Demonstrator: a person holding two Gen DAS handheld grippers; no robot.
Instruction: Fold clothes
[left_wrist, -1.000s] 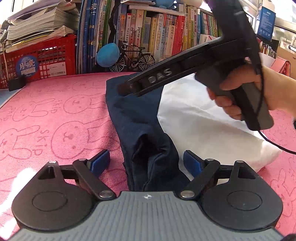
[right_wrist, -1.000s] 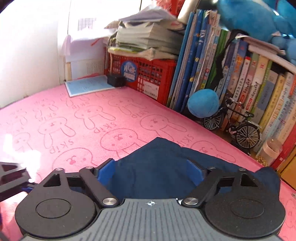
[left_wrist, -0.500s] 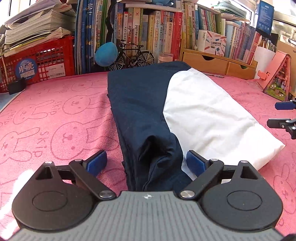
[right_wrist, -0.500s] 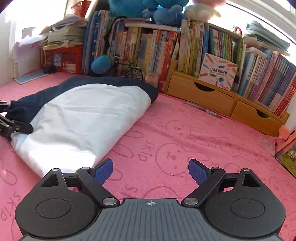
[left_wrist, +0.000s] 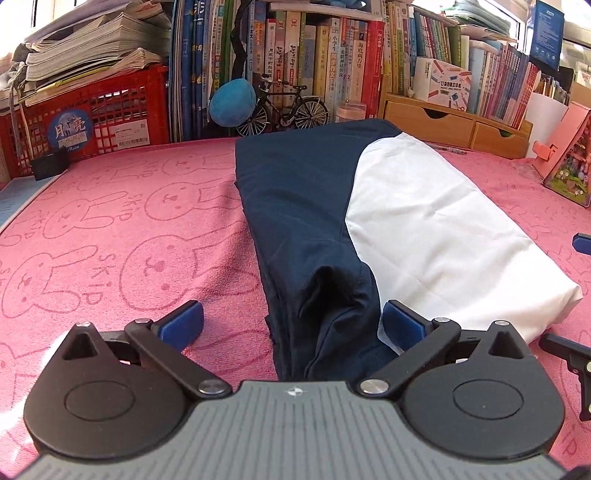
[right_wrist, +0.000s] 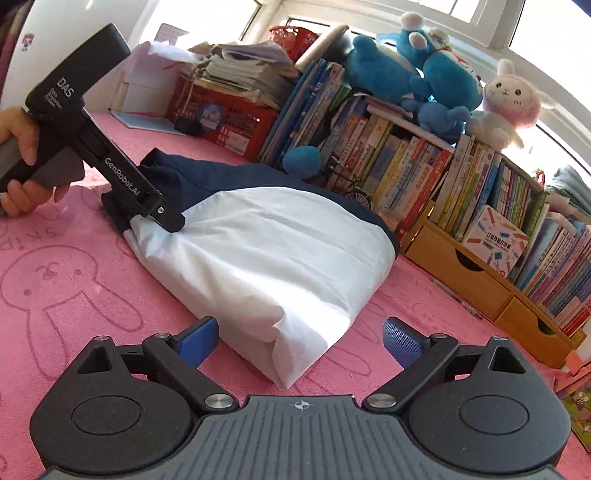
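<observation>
**Two grippers wide open, nothing held**

Both sets of jaws have just been opening; no pad presses on cloth.

Left gripper (left_wrist: 291, 321): jaws spread wide. The navy end of the folded garment (left_wrist: 317, 206) bunches up between the blue pads. The left pad sits clear of it over the pink mat (left_wrist: 110, 229); the right pad sits just beside the navy/white seam, and I can't tell whether it touches. Seen from the right wrist, the same gripper (right_wrist: 162, 218) comes in from the left, with the person's hand (right_wrist: 22, 162) on its grip and its tip over the garment's near-left end.

Right gripper (right_wrist: 299, 339): jaws also spread wide. The white corner of the garment (right_wrist: 288, 354) lies between the pads, apart from both. Only its fingertips (left_wrist: 581, 242) show at the right edge of the left wrist view.

Garment: navy and white, folded into a long bundle, lying flat on the rabbit-print mat. The navy part runs along one long side and the white part along the other.

Surroundings:
- red crate (left_wrist: 103, 114) with stacked papers on top, back left
- row of books (left_wrist: 314, 66)
- blue ball (left_wrist: 232, 101) beside a model bicycle (left_wrist: 284, 109)
- wooden drawer unit (right_wrist: 480, 280)
- blue plush toys (right_wrist: 413, 74) and a pink-white plush rabbit (right_wrist: 506, 99) on top of the books
</observation>
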